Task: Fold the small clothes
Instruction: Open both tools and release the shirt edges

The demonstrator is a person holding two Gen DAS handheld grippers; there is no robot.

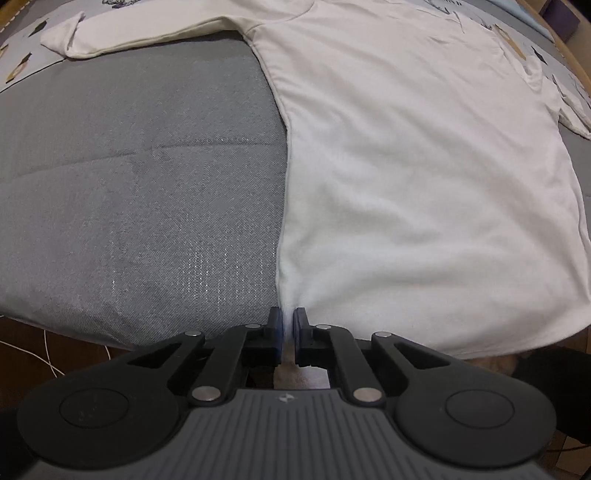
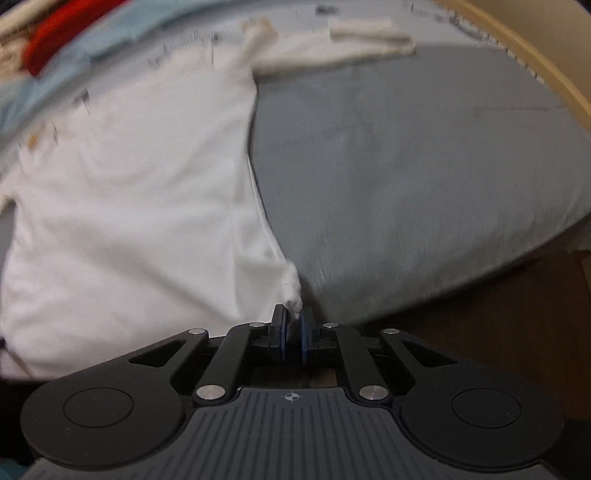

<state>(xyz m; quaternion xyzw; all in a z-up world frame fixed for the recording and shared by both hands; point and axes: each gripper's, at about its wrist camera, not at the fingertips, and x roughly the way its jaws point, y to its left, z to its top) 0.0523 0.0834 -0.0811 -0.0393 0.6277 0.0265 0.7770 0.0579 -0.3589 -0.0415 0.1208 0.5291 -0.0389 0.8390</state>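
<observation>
White long-sleeve top (image 1: 424, 177) laid flat on grey bed cover (image 1: 140, 192), body spread out, collar end toward 12 o'clock in both views. L gripper (image 1: 287, 325) pressed together, pinching the hem corner at the shirt's left bottom edge; cloth visible between the blue pads (image 1: 277, 334). L-wrist view: one sleeve (image 1: 122, 37) stretched out to 10 o'clock, the other toward 2 o'clock near the bed edge. R gripper (image 2: 294, 325) nearly closed w/ bunched hem corner (image 2: 293, 291) between its pads, at the shirt's opposite bottom corner; frame is motion-blurred. R-wrist view: sleeve (image 2: 340, 48) at 1 o'clock, cuff folded back on itself. Red cloth (image 2: 62, 33) and light blue cloth (image 2: 110, 33) piled at 11 o'clock beyond the top. Brown floor (image 2: 498, 317) at 4 o'clock.
</observation>
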